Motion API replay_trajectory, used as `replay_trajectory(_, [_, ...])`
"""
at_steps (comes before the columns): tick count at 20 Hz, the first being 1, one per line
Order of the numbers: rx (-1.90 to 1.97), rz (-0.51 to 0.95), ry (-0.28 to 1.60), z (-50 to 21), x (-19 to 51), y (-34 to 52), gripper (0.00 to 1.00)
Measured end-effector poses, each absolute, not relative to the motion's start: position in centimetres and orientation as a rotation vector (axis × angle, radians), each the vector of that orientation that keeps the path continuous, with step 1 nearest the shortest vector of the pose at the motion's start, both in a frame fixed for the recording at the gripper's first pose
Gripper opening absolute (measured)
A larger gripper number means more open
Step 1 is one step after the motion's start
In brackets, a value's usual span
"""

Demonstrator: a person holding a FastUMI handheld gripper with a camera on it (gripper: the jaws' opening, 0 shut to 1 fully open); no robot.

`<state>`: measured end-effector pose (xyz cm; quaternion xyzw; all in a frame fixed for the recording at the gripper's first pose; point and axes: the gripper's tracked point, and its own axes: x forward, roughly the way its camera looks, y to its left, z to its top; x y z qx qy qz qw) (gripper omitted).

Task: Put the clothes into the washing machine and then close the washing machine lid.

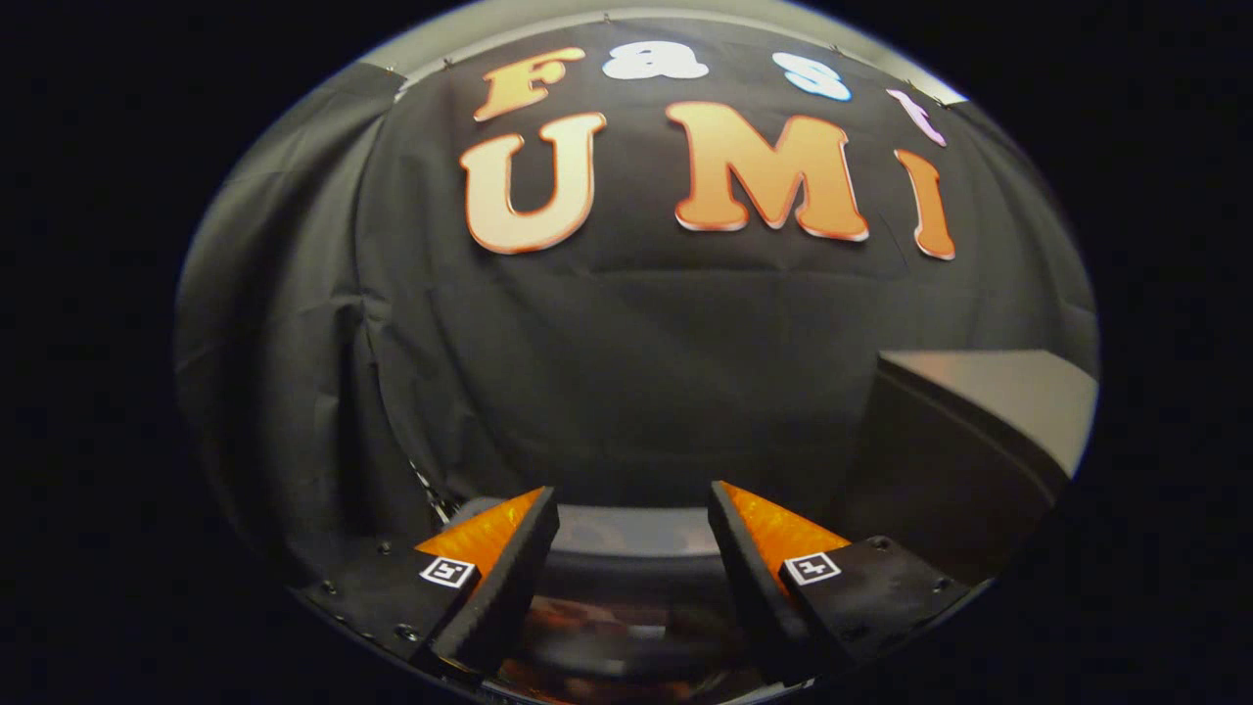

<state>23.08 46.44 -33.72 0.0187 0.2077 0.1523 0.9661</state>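
Tongs [634,534] wide open, nothing between the fingers, nothing held. Just under and between the fingers sits a dark rounded rim with a glossy surface below it, probably the washing machine [626,563] seen from above; whether the lid is up or down can't be told, the reflections are too murky. No clothes can be made out. Off to the right of the fingers, a dark box with a pale top face [989,392], near the booth wall. Beyond everything, the black cloth wall [626,372].

Judgement: tongs raised and level, between grasps, either at the start or going for the lid. Next move calls for tilting down to locate the clothes or lid edge before closing.
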Motion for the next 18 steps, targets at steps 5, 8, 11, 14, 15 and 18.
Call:
replay_trajectory(5, [0.020,0.292,0.439,-34.7,21.4,45.4,0.99])
replay_trajectory(8, [0.031,0.295,0.424,-33.1,21.4,45.6,0.99])
replay_trajectory(11, [0.032,0.299,0.388,-30.7,21.4,46.1,0.99])
replay_trajectory(14, [0.054,0.313,0.344,-27.1,20.6,46.8,0.99])
replay_trajectory(15, [0.061,0.321,0.319,-25.5,20.3,47.0,0.98])
replay_trajectory(18, [0.083,0.335,0.259,-20.9,19.0,46.7,0.98])
